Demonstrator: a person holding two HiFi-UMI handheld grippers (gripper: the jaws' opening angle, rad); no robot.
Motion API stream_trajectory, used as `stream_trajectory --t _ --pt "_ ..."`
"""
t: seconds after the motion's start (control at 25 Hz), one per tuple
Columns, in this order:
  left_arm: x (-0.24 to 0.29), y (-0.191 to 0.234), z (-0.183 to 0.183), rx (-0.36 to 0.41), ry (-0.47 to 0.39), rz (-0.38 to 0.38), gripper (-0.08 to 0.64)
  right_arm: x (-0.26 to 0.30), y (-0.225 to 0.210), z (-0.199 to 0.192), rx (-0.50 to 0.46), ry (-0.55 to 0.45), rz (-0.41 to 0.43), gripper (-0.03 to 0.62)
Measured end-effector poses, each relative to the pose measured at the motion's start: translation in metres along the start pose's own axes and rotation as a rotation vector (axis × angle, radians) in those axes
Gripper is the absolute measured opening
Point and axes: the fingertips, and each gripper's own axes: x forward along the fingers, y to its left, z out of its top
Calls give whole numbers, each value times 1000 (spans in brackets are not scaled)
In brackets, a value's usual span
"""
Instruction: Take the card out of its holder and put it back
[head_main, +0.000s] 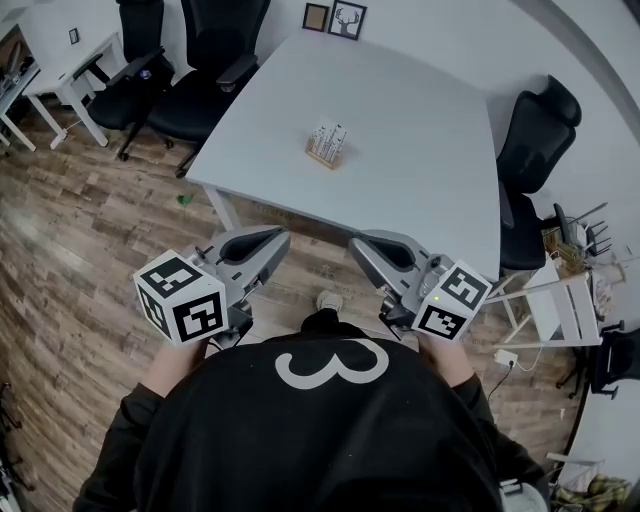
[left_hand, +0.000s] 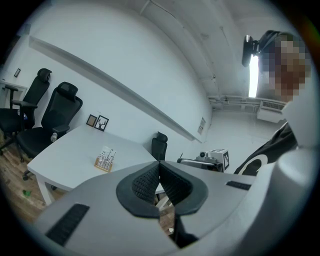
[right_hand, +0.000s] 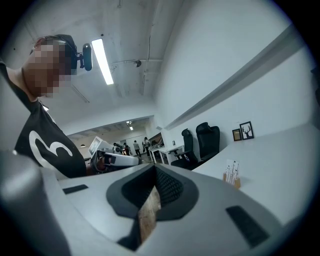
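The left tool (head_main: 281, 238) and the right tool (head_main: 357, 245) are both closed and empty, well apart from the card (head_main: 329, 137) standing in its holder (head_main: 323, 157) on the counter (head_main: 420, 160).

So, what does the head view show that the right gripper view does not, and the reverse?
Only the head view shows the black chair at the picture's right and the white rack below it. Only the right gripper view shows the ceiling light and people standing far off. Both show the white table, the card in its wooden holder, and the framed pictures.
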Motion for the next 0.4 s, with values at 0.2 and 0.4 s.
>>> stream_trajectory --t 0.2,0.4 --pt "-2 0 -4 -3 1 -5 11 -1 3 -3 -3 3 -6 8" --pt "-1 0 -5 -2 3 -8 11 -3 3 -3 -5 2 -10 7"
